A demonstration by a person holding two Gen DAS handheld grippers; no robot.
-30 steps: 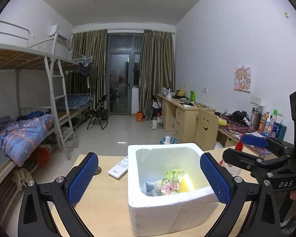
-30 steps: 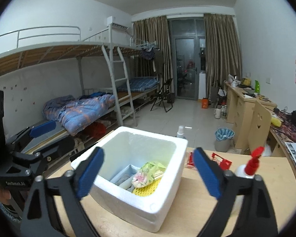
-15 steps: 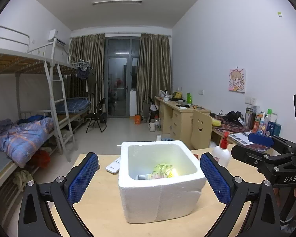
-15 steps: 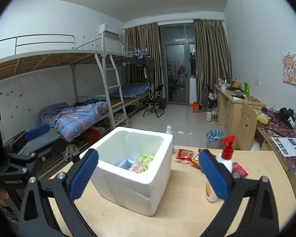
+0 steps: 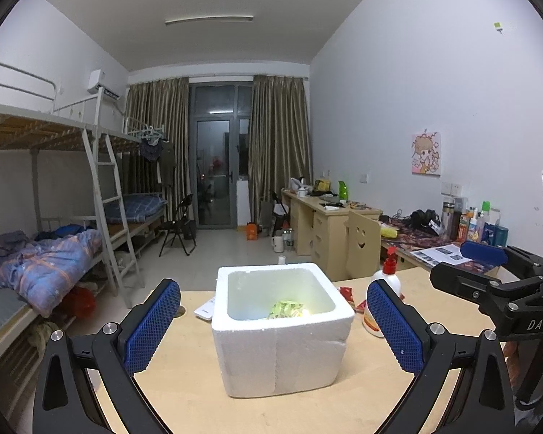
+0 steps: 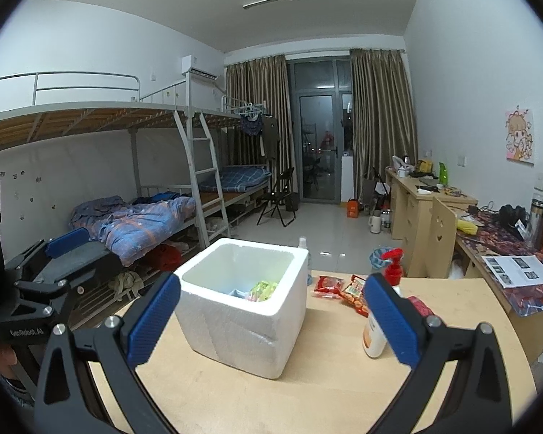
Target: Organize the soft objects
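A white foam box (image 5: 282, 343) stands on the wooden table (image 5: 184, 390); it also shows in the right wrist view (image 6: 242, 311). Inside it lie a green packet (image 5: 286, 309) and other soft items (image 6: 262, 289). My left gripper (image 5: 271, 325) is open and empty, held back from the box. My right gripper (image 6: 271, 322) is open and empty, also back from the box. Red snack packets (image 6: 344, 287) lie on the table right of the box.
A white bottle with a red pump (image 6: 378, 322) stands right of the box. A white remote (image 5: 204, 309) lies behind the box on the left. Bunk beds (image 6: 144, 213) stand left, desks (image 6: 427, 202) right.
Both grippers have pulled back and away from the box, which now looks smaller and lower. Both stay open and empty.
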